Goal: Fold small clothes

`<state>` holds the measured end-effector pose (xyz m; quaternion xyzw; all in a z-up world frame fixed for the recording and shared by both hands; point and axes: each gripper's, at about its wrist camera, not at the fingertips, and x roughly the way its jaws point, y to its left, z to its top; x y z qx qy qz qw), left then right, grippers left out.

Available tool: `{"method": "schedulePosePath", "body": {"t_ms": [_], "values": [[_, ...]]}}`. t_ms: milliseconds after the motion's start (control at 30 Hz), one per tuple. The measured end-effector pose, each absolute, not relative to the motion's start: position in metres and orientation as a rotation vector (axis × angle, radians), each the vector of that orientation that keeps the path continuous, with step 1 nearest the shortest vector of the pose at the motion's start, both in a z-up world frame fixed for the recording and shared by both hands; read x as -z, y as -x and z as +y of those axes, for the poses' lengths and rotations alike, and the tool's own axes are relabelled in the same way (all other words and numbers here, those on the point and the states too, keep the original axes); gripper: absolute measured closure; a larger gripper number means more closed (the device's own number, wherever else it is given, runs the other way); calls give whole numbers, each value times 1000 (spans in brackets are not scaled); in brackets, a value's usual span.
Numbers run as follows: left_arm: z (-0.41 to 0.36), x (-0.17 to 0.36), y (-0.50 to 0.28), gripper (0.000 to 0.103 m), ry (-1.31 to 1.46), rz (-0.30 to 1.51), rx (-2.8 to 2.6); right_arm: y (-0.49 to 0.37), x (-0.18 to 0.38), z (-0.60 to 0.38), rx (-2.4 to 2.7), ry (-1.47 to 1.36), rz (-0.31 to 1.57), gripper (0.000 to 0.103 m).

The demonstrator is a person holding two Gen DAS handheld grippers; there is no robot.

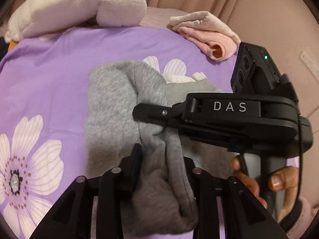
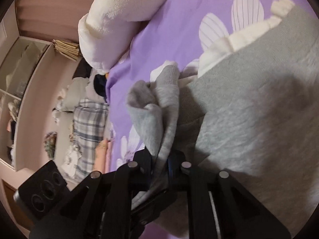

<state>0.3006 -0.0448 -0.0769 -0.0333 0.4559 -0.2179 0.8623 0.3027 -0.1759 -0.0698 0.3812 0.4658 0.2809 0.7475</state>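
A small grey sweatshirt (image 1: pixel 111 103) with a white inner hem (image 1: pixel 183 77) lies partly folded on a purple flowered bedsheet (image 1: pixel 49 69). My left gripper (image 1: pixel 159 159) is shut on a bunched fold of the grey sweatshirt near its lower edge. My right gripper (image 1: pixel 151 113) comes in from the right, held by a hand, and pinches the grey fabric beside it. In the right wrist view my right gripper (image 2: pixel 159 159) is shut on a raised grey fold (image 2: pixel 157 107), with the sweatshirt body (image 2: pixel 249 119) lying to the right.
A folded pink garment (image 1: pixel 209 35) lies at the sheet's far right. A white plush pillow (image 1: pixel 79 6) lies at the far edge. In the right wrist view a checked blanket (image 2: pixel 89 123) and shelves (image 2: pixel 18 79) stand beyond the bed.
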Motion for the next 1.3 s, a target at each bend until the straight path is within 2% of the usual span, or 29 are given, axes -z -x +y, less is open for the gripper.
{"method": "schedulePosePath", "body": {"t_ms": [100, 133, 167, 233, 400, 600, 867, 1133, 1300], "values": [[-36, 71, -295, 70, 105, 960, 464, -302, 66, -177, -605, -835, 1002, 91], [-33, 68, -291, 63, 113, 961, 466, -301, 64, -179, -605, -832, 994, 91], [-30, 65, -287, 48, 116, 959, 463, -300, 64, -180, -604, -827, 987, 91], [-22, 57, -278, 29, 144, 945, 477, -297, 57, -183, -597, -819, 959, 91], [2, 39, -261, 18, 235, 906, 515, -294, 45, -202, -567, -813, 912, 91], [20, 36, -255, 17, 298, 910, 478, -280, 21, -243, -492, -746, 846, 92], [3, 46, -257, 17, 277, 951, 483, -276, 12, -294, -394, -672, 806, 92], [-26, 46, -262, 17, 249, 962, 521, -269, 36, -346, -288, -711, 810, 92], [-45, 37, -268, 17, 254, 943, 555, -268, 62, -359, -255, -711, 886, 91]]}}
